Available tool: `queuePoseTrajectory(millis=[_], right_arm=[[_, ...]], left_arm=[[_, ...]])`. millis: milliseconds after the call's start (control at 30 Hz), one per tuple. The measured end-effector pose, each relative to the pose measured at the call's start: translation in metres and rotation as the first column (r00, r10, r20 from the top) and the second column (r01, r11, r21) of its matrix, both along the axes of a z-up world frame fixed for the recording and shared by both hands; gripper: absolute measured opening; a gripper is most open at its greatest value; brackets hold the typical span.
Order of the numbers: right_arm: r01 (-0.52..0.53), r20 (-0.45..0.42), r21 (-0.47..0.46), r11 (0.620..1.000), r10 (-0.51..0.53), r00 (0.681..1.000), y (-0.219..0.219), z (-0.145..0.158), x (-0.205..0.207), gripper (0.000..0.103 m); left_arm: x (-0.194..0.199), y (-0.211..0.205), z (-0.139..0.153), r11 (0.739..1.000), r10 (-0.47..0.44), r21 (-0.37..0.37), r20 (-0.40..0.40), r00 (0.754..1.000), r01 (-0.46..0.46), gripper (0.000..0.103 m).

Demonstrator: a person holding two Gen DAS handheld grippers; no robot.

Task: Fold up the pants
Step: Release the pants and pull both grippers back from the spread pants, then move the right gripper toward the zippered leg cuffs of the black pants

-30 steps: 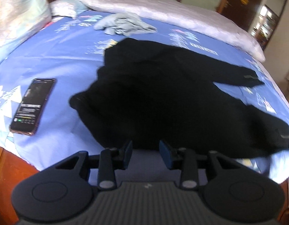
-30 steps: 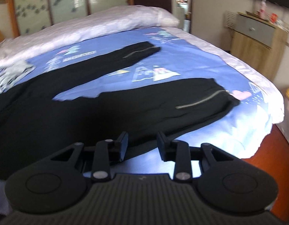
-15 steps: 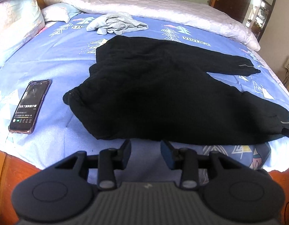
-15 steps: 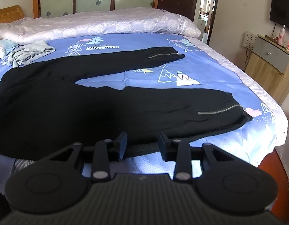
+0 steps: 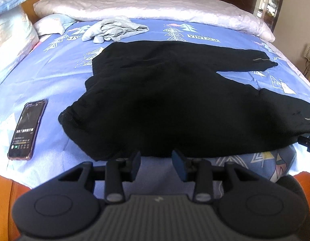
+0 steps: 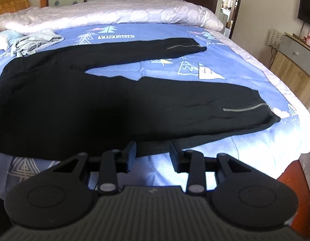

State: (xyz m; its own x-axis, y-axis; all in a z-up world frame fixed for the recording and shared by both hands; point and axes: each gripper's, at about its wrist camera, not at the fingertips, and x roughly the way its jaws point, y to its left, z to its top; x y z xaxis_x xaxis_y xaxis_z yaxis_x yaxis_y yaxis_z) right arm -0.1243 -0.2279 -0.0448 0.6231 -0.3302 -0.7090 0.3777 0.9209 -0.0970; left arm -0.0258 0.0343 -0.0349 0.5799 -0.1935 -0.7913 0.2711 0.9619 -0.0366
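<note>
Left wrist view showed the black pants (image 5: pixel 175 104) spread flat on the blue bed sheet (image 5: pixel 54 76), waistband toward a phone (image 5: pixel 26 128) and a crumpled grey garment (image 5: pixel 114 30) beyond. The left gripper (image 5: pixel 156 161) hovered at the near hem, jaws apart, nothing between them.

Right wrist view showed both legs splayed toward the zippered cuffs (image 6: pixel 245 108). The right gripper (image 6: pixel 153 152) stood parted over the near leg's edge, seemingly not touching it.

Two near-edge downward wrist views, sharing the pants (image 5: pixel 175 104) mid-bed (image 6: pixel 245 72).
</note>
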Motion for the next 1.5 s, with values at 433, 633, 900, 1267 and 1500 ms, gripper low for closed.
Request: queuePoseTrajectory(millis=[433,633,900,1267,1500], right_arm=[[-0.027,-0.039,0.000,1.000,0.027,0.999,0.008,-0.011,0.011,0.045],[-0.033,-0.047,-0.003,0.999,0.033,0.998,0.009,-0.013,0.016,0.048],[-0.038,-0.053,0.000,0.999,0.038,0.998,0.008,-0.014,0.019,0.048],[-0.052,-0.053,0.055,0.997,0.055,0.997,0.002,-0.016,0.021,0.048],[-0.051,-0.016,0.197,0.979,0.055,0.998,-0.008,-0.010,0.010,0.049]], left_arm=[[0.007,-0.010,-0.007,0.999,-0.008,0.045,-0.017,1.000,0.008,0.041],[0.011,-0.011,-0.009,0.998,-0.008,0.059,-0.023,1.000,0.009,0.041],[0.014,-0.016,-0.009,0.998,-0.018,0.067,-0.020,1.000,0.019,0.043],[0.018,-0.018,-0.009,0.997,-0.024,0.079,-0.018,1.000,0.026,0.045],[0.024,-0.026,-0.003,0.992,-0.039,0.123,0.025,0.999,0.036,0.045]])
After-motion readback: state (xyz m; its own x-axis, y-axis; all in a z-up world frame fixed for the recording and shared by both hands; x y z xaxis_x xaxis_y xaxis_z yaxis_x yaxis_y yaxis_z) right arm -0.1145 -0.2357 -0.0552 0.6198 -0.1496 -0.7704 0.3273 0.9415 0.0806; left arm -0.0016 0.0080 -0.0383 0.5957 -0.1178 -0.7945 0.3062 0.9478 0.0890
